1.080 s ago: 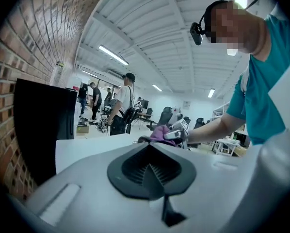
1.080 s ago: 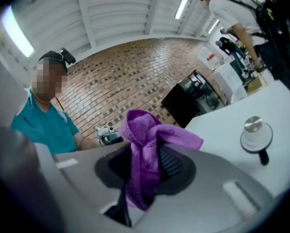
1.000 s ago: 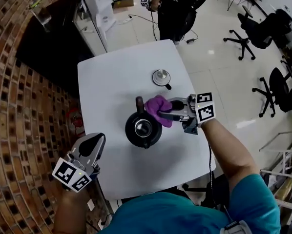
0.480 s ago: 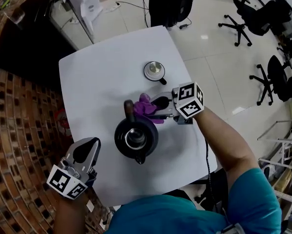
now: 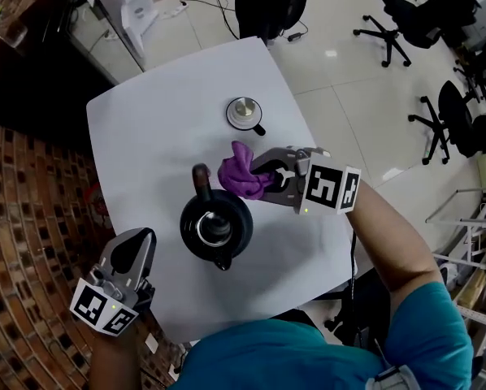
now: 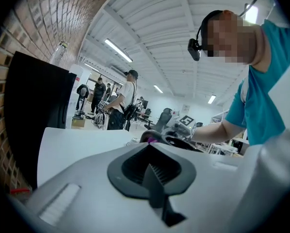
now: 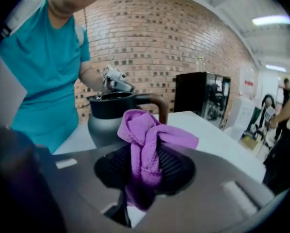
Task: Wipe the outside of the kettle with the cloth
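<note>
A black kettle stands open-topped on the white table, its handle at the far side. My right gripper is shut on a bunched purple cloth, held just right of the handle and the kettle's far rim; I cannot tell whether they touch. In the right gripper view the cloth fills the jaws, with the kettle behind it. My left gripper hangs shut and empty off the table's near left edge, pointing at the kettle.
The kettle's round lid lies on the table beyond the cloth. A brick wall runs along the left. Office chairs stand on the floor to the right, and people stand in the distance.
My right gripper has carried the cloth from the kettle's right side toward the handle and far rim. The left gripper stays put.
</note>
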The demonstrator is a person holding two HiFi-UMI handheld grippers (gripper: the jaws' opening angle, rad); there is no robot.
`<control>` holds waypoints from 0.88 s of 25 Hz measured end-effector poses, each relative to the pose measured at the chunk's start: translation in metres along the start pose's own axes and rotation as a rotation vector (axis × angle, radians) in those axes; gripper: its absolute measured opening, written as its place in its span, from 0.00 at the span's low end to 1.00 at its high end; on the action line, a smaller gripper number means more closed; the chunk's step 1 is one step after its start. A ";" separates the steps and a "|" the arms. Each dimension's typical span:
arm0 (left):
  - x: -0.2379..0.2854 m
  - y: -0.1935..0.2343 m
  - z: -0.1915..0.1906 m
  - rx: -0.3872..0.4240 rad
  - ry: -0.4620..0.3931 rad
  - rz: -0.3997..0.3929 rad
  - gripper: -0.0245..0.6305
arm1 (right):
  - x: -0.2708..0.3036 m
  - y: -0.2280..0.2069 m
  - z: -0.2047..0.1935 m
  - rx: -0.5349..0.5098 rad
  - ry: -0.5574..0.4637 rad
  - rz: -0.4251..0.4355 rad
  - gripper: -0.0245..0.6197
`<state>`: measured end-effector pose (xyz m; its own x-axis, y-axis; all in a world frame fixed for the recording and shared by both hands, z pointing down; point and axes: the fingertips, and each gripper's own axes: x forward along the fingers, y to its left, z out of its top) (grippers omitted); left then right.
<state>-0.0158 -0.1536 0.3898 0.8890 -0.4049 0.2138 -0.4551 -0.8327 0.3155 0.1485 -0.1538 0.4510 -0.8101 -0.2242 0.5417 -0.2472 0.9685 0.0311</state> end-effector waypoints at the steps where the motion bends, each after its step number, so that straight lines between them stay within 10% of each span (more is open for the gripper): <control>1: -0.001 -0.002 0.003 0.012 0.001 -0.001 0.04 | -0.004 0.009 0.002 -0.076 0.051 -0.009 0.18; 22: -0.007 -0.032 -0.004 0.033 0.069 -0.018 0.04 | 0.025 0.032 -0.070 -0.359 0.335 -0.030 0.19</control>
<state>-0.0079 -0.1229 0.3821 0.8911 -0.3633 0.2720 -0.4357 -0.8524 0.2891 0.1575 -0.1203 0.5247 -0.5754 -0.2624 0.7746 -0.0216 0.9517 0.3063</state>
